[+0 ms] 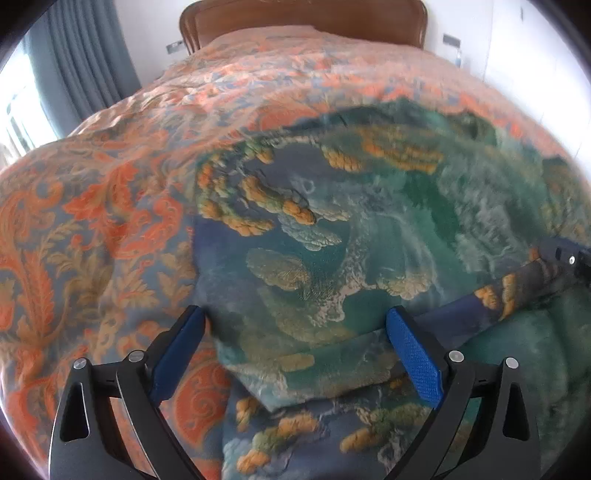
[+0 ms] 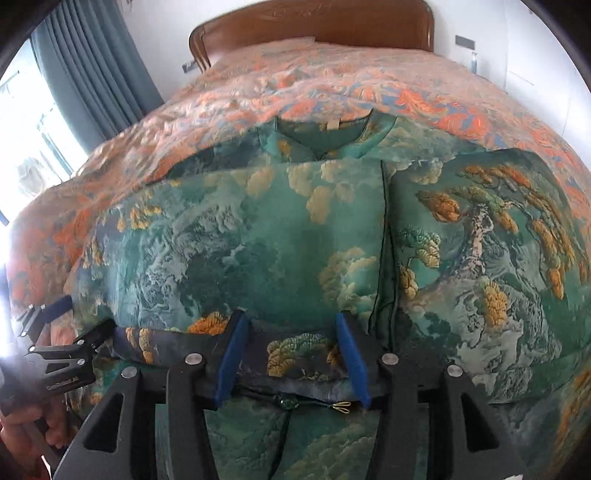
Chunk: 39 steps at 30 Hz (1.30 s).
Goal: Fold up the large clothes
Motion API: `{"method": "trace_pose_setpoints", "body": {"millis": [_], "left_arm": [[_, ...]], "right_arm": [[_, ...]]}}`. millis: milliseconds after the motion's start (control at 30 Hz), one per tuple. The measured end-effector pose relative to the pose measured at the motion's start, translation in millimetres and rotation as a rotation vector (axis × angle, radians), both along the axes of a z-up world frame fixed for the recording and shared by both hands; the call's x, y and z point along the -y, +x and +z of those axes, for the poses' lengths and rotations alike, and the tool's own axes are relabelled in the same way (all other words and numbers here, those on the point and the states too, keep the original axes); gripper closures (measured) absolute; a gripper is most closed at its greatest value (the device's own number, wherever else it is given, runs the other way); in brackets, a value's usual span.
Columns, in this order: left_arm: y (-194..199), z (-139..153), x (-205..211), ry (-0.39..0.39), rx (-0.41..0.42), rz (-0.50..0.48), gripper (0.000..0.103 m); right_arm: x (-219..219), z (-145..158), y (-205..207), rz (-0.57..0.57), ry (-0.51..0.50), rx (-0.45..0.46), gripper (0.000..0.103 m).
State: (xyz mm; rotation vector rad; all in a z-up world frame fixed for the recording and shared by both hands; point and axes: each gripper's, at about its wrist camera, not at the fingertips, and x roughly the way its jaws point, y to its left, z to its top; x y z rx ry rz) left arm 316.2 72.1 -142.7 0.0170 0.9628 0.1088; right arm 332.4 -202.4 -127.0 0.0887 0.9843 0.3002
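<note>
A large green-and-blue garment (image 1: 369,221) printed with trees and clouds lies spread on the bed, its collar (image 2: 325,136) toward the headboard. Its lower part is folded up, leaving a dark blue rolled edge (image 2: 295,350) near me. My left gripper (image 1: 295,319) stands wide open over the garment's left edge, pads clear of the cloth. My right gripper (image 2: 290,323) is open, and the rolled edge lies loose between its fingers. One of the right gripper's fingers (image 1: 561,253) shows at the far right of the left wrist view.
An orange floral bedspread (image 1: 92,221) covers the whole bed up to a brown wooden headboard (image 2: 314,26). Grey-blue curtains (image 2: 92,62) and a bright window are at the left. A hand (image 2: 29,424) holds the left gripper's handle.
</note>
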Motion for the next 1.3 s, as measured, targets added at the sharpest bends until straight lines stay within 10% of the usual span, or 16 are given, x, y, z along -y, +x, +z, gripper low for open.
{"method": "trace_pose_setpoints", "body": {"millis": [333,767,1300], "left_arm": [[-94.8,48.3,1.3,-0.039,0.123,-0.063,0.005],[-191.3,33.2,54.5,-0.013,0.1,-0.217,0.005],[-216.8,38.2,57.5,0.001,0.117,-0.207,0.005]], "right_arm": [[42.1,61.2,-78.6,-0.012,0.098,0.155,0.051],[108.8,69.2,-216.2,-0.149,0.04,0.264,0.041],[83.8,65.2,-239.4,-0.128,0.084,0.302,0.041]]}}
